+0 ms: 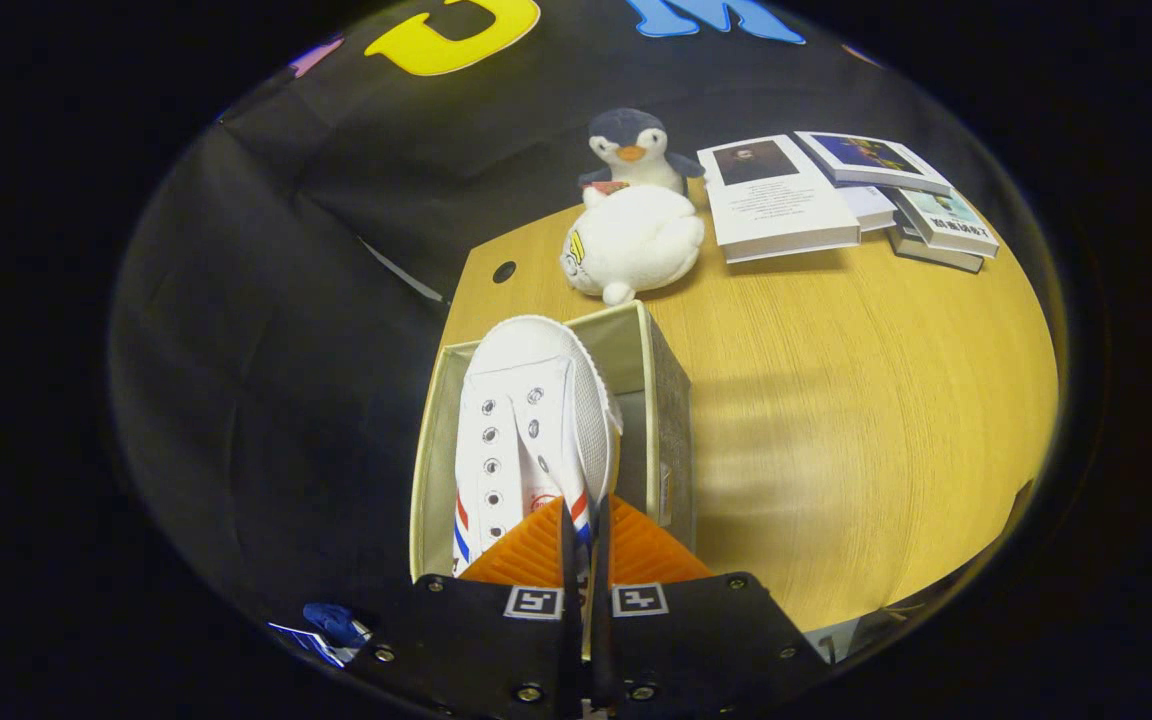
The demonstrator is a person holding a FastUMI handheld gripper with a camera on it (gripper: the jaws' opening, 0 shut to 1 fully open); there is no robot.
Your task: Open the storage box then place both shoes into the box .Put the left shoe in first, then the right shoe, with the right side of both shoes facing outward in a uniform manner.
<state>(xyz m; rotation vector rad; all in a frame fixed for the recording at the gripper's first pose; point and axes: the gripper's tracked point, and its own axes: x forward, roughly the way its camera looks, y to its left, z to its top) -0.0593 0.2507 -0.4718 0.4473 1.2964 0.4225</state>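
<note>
A: Your wooden surface point(886, 400) carries an open fabric storage box point(664, 400) at its near corner.

B: And the shoe?

A: A white canvas sneaker point(526, 420) hangs over the box's opening, toe pointing away from you. Beyond the box lie a stack of books point(786, 200), a white plush toy point(636, 245) and a plush penguin point(633, 148).

B: The tool?

A: Your tool point(584, 525) is pressed nearly together, pinching the sneaker's heel edge.

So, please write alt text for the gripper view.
The hand-held gripper is shut on a white shoe, holding it over an open box on a wooden table. Beyond lie two plush toys and books.
</note>
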